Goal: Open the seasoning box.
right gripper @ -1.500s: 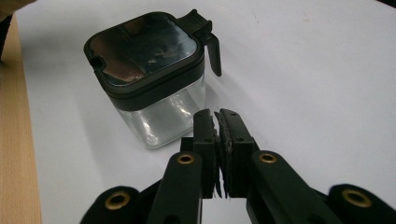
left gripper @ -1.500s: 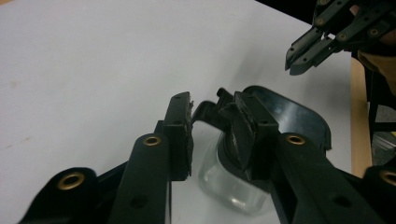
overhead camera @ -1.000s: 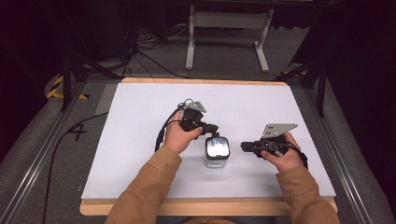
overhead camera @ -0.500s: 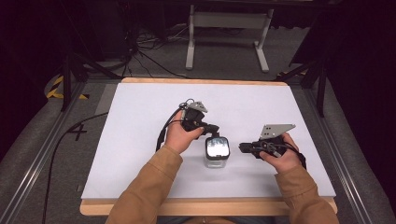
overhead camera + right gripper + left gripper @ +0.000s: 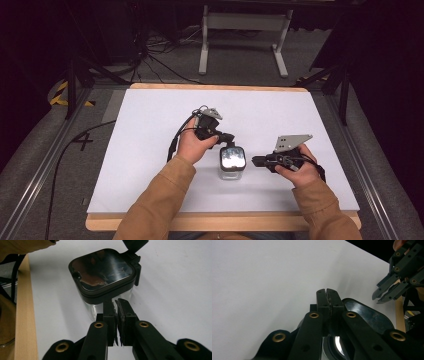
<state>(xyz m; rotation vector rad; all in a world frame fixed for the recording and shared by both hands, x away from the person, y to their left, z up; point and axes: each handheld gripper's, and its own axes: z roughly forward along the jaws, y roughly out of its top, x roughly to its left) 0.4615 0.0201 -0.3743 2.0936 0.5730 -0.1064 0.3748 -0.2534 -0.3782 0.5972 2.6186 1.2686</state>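
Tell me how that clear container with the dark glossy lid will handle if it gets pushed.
The container looks rigid. Its glossy lid and clear walls are probably slippery. Squat and square, so it likely slides rather than rolls or tips.

Glossy black lid (image 5: pixel 103 270), seemingly clear plastic container (image 5: pixel 231 170), matt white table (image 5: pixel 150 130).

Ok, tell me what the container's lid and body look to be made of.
The lid looks like glossy dark plastic or glass: it mirrors its surroundings sharply. The container's body looks like clear plastic or glass, since the white table shows through it. Which one is unclear.
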